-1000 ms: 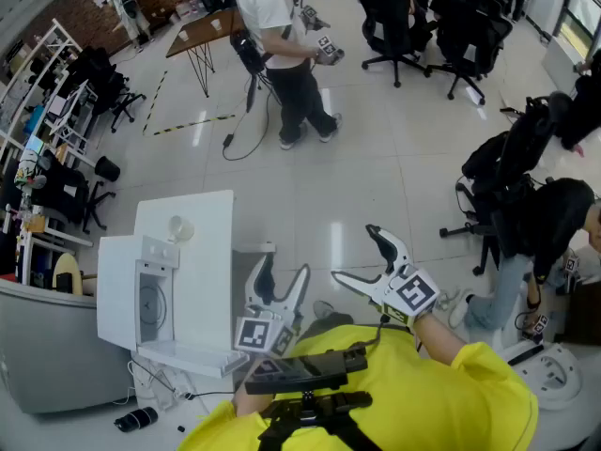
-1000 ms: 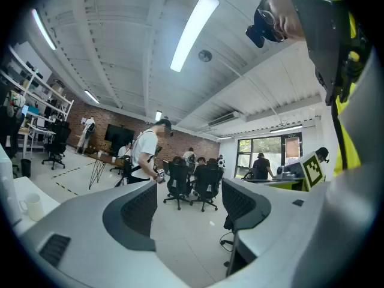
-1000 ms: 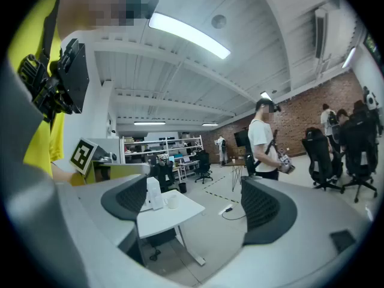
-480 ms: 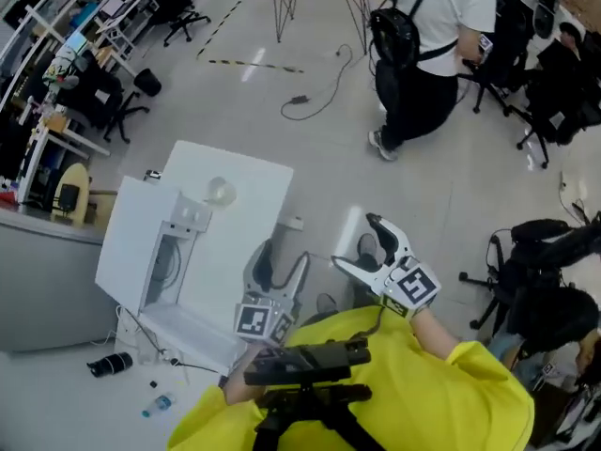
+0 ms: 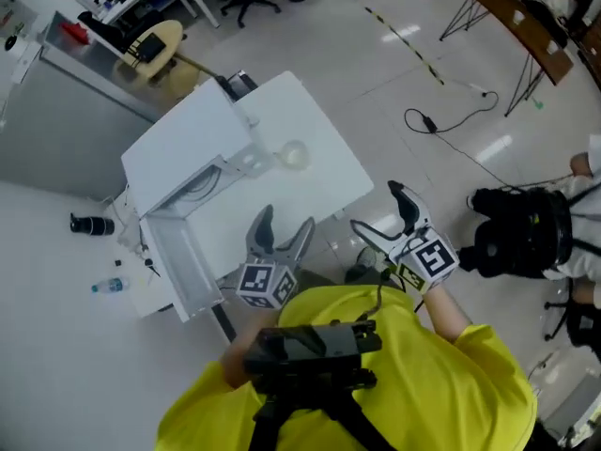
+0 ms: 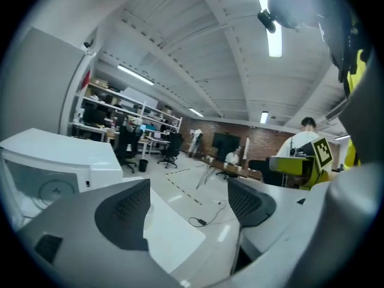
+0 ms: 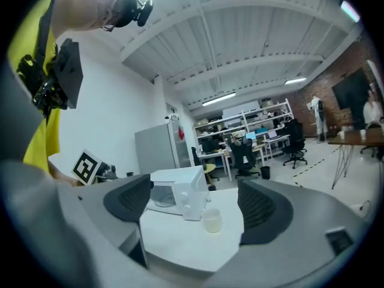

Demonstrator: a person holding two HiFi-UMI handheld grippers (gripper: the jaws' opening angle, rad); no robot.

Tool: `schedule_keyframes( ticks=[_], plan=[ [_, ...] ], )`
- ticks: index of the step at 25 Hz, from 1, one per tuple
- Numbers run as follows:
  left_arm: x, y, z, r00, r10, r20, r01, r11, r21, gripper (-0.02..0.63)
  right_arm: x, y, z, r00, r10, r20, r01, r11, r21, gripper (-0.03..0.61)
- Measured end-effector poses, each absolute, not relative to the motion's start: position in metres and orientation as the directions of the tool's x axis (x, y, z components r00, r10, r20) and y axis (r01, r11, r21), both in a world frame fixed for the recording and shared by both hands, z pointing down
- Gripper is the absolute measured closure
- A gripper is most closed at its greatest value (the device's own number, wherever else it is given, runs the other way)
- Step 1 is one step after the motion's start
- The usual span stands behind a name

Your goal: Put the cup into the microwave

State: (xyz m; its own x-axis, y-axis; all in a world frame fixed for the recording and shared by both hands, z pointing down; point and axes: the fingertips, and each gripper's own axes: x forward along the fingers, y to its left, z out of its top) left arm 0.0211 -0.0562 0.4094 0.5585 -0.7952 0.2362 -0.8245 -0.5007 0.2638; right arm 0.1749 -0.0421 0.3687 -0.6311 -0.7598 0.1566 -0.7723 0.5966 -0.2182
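Observation:
A pale translucent cup [image 5: 293, 154] stands upright on the white table [image 5: 319, 139], just right of the white microwave [image 5: 178, 153], whose door [image 5: 180, 269] hangs open toward me. My left gripper [image 5: 286, 222] hovers over the table's near edge; its jaws are opening and nothing is between them. To its right, my right gripper [image 5: 377, 209] is open and empty off the table's near corner. In the right gripper view the cup [image 7: 211, 221] and the microwave [image 7: 174, 197] show between the jaws, some way ahead. The left gripper view shows the microwave [image 6: 48, 167] at its left.
A grey cabinet [image 5: 56, 130] stands behind the microwave. A plastic bottle [image 5: 108, 286] and a dark cylinder [image 5: 91, 224] lie on the floor at left. A black backpack [image 5: 521, 233] sits at right, with a cable [image 5: 451, 130] and a trestle table [image 5: 512, 12] beyond.
The view has swung round, so the table and microwave now lie straight ahead and closer. Both grippers have come up to the table's near edge. The left jaws stand wider.

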Motion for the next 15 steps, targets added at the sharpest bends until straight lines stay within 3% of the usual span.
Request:
schedule_keyframes(
  ticks=[6,9,15],
  plan=[
    [-0.013,-0.082,0.484,0.311,-0.882,0.354,-0.946,-0.252,0.204,0.194,0.146,-0.092,0.414,-0.766,-0.595,0.243,-0.642,0.711,-0.285,0.140],
    [-0.013,-0.105,0.540,0.306,-0.851,0.426,-0.951,-0.251,0.182,0.146,0.135,-0.106,0.440,-0.766,-0.581,0.276,-0.643,0.701,-0.308,0.143],
    [-0.004,-0.189,0.660,0.286,-0.836,0.468,-0.958,-0.233,0.169,0.143,0.148,-0.116,0.490,-0.743,-0.577,0.338,-0.669,0.657,-0.348,0.143]
  ],
)
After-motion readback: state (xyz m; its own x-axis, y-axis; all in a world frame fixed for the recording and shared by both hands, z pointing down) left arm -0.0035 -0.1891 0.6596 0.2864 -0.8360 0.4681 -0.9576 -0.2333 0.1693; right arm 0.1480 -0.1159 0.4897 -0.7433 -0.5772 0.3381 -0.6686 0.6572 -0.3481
